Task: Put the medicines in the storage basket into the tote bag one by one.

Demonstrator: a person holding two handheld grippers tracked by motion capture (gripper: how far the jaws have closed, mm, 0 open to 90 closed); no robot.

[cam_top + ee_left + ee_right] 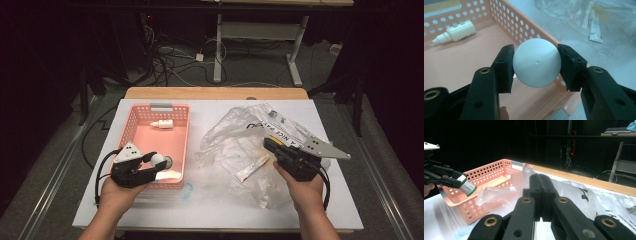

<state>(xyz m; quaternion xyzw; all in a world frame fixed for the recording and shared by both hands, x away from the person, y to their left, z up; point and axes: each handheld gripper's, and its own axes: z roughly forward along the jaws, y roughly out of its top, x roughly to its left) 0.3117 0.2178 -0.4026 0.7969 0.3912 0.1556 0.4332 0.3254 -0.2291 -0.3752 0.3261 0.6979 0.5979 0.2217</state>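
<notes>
**A:** Step in hand? Looks like packing the pink perforated plastic basket [131, 131]. Left gripper [160, 161] clamped on a small white round-capped bottle with a green-banded label [536, 62], both pads pressed against the cap's sides.

**B:** Agreed. Held above the basket's 6 o'clock end in the high view, inside the rim. Hard to tell how far off the floor, probably a little clear of it. Small white dropper bottle [162, 123] already lying at the 12 o'clock end.

**A:** Right gripper [270, 145]?

**B:** Jaws closed together on nothing, resting over the clear crinkled plastic bag [235, 135] at 3 o'clock of the basket. White tube with red print [252, 167] lying on that bag at about 7 o'clock of the gripper's tips.

**A:** Next move, then?

**B:** Lowering onto bare basket floor, well short of the dropper bottle, then spreading the pads. Likely to roll on that round cap, so better set low before release. After that, probably the tube.
</notes>
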